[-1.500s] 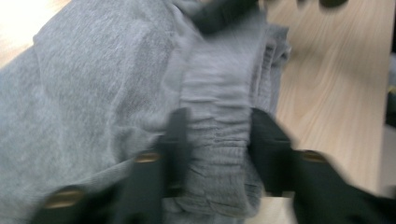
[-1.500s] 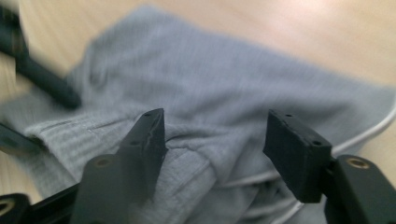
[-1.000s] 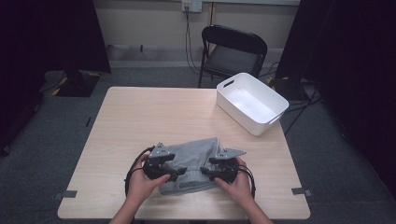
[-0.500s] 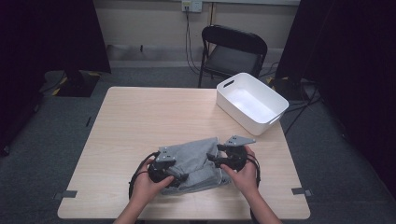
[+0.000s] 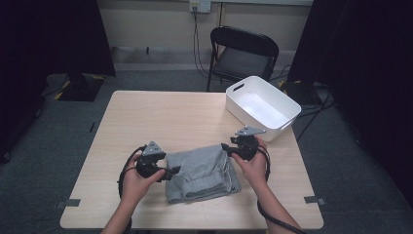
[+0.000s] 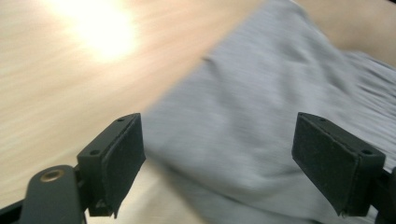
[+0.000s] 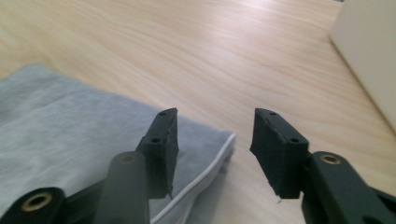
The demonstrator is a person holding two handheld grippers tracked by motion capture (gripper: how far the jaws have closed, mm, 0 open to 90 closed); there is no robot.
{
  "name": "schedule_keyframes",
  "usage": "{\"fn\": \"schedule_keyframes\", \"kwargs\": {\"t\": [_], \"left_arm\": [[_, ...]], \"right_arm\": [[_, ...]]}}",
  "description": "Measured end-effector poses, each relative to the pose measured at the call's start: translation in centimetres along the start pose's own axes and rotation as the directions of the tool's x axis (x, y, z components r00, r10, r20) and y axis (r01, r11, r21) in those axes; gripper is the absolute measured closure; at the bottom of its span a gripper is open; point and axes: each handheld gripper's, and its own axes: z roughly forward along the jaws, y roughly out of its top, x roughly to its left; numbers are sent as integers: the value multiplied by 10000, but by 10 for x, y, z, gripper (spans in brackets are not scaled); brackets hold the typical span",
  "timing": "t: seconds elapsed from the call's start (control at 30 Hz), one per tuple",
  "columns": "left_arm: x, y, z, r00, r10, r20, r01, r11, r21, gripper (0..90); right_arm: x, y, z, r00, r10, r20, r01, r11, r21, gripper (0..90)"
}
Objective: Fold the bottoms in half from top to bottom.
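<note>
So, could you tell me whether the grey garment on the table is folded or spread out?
Folded. The grey garment lies as a compact rectangle on the table, with stacked layers showing along its near edge.

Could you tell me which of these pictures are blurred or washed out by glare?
Left gripper view: the grey cloth and table are smeared by motion, with a bright glare patch on the wood; right gripper view: sharp on the cloth edge, softer far off; high view: evenly lit, dark at the sides.

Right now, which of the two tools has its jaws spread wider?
The left tool: its jaws stand far apart over the grey cloth. The right tool, at the cloth's corner, has a narrower gap.
</note>
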Motion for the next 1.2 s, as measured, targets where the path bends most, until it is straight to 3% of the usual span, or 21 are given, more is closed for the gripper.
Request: {"fn": "schedule_keyframes", "kwargs": {"t": [0.1, 0.13, 0.17, 0.2, 0.23, 0.27, 0.3, 0.37, 0.4, 0.53, 0.6, 0.63, 0.7, 0.73, 0.87, 0.9, 1.03, 1.13, 1.2], "left_arm": [[16, -2, 6, 9982, -523, -289, 519, 9986, -131, 188], [18, -2, 9, 9979, -589, -259, 588, 9983, -39, 238], [18, -2, 9, 9979, -589, -259, 588, 9983, -39, 354], [21, -1, 11, 9970, -699, -318, 697, 9975, -96, 354], [26, 0, 17, 9949, -642, -782, 641, 9979, -42, 453], [28, 0, 20, 9933, -672, -939, 673, 9977, -29, 518], [30, 0, 24, 9914, -741, -1082, 738, 9972, -69, 534], [32, -1, 30, 9906, -688, -1185, 749, 9961, 471, 583], [33, -2, 33, 9885, -714, -1330, 784, 9957, 486, 577], [32, -5, 41, 9916, -688, -1098, 776, 9939, 783, 619], [32, -4, 41, 9913, -804, -1046, 894, 9924, 842, 715], [30, -2, 42, 9932, -736, -904, 824, 9918, 975, 776], [29, 0, 41, 9927, -612, -1035, 728, 9911, 1119, 816], [30, 4, 40, 9925, -569, -1083, 702, 9898, 1238, 883], [34, 4, 36, 9919, -650, -1090, 784, 9893, 1229, 893], [36, 3, 34, 9897, -953, -1065, 1072, 9879, 1125, 894], [40, 0, 30, 9866, -1244, -1060, 1346, 9864, 946, 898], [43, -1, 29, 9845, -1455, -981, 1526, 9858, 696, 898], [42, 1, 31, 9874, -1204, -1026, 1284, 9889, 749, 897]], "right_arm": [[-5, 0, 11, 9998, 144, 145, -146, 9998, 157, 589], [-6, 0, 15, 9997, 238, 58, -239, 9995, 183, 592], [-6, 0, 15, 9997, 238, 58, -239, 9995, 183, 592], [-6, -1, 18, 9995, 308, 21, -309, 9992, 260, 592], [-6, -3, 24, 9993, 374, 40, -375, 9986, 366, 607], [-4, -5, 26, 9994, 339, 50, -341, 9983, 474, 608], [-3, -7, 28, 9993, 319, 170, -327, 9982, 509, 608], [-3, -12, 31, 9985, 523, 148, -530, 9973, 513, 625], [-4, -14, 31, 9979, 634, 158, -641, 9968, 475, 630], [-4, -20, 30, 9946, 1033, -135, -1026, 9936, 477, 738], [-5, -20, 30, 9937, 1104, -199, -1094, 9930, 456, 767], [-6, -21, 27, 9934, 1141, -106, -1134, 9921, 529, 828], [-7, -21, 27, 9920, 1251, -172, -1241, 9908, 533, 834], [-9, -22, 26, 9898, 1414, -164, -1403, 9885, 567, 853], [-13, -23, 21, 9888, 1482, -162, -1473, 9879, 491, 857], [-14, -24, 19, 9875, 1573, -95, -1567, 9867, 430, 858], [-22, -29, 13, 9815, 1916, -3, -1915, 9809, 342, 860], [-26, -34, 8, 9817, 1902, 118, -1904, 9811, 331, 861], [-26, -36, 6, 9819, 1887, 131, -1890, 9816, 276, 860]]}}
